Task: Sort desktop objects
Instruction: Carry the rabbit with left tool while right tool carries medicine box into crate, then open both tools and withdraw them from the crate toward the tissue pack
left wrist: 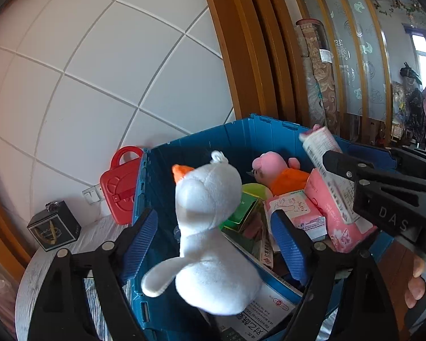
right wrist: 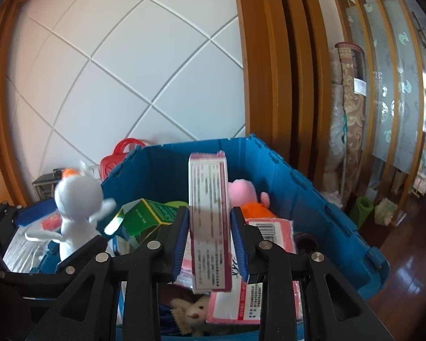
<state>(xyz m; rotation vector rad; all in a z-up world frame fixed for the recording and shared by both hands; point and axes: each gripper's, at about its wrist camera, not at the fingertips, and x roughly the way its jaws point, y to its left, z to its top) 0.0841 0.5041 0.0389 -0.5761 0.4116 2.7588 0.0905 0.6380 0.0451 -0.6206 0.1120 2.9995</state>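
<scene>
White tiled wall [left wrist: 99,71] and wooden door frames [left wrist: 241,56] back a blue crate [right wrist: 312,199] that stands on a pale tabletop [left wrist: 42,278], already heaped with a pink plush pig [left wrist: 269,164], a green box [right wrist: 153,213] and pink packets [left wrist: 343,221].

From the left wrist, the left tool [left wrist: 215,236] has its blue pads spread wide, apart from the white plush duck [left wrist: 207,227] that sits between them above the crate's near edge; nothing presses on the toy. Only this view shows a red case [left wrist: 119,187] leaning on the wall behind the crate, a small black box [left wrist: 54,227] on the tabletop and the person's fingers [left wrist: 417,281] at the right tool's handle.

From the right wrist, the right tool [right wrist: 210,241] has a tall white and pink carton [right wrist: 210,221] upright between its pads, with narrow gaps at both sides, so it looks let go. This view alone shows a small tan plush [right wrist: 193,309] low in the crate and dark wood floor [right wrist: 406,284] open to the right. Both tools sit close together over the crate, well below its far wall.
</scene>
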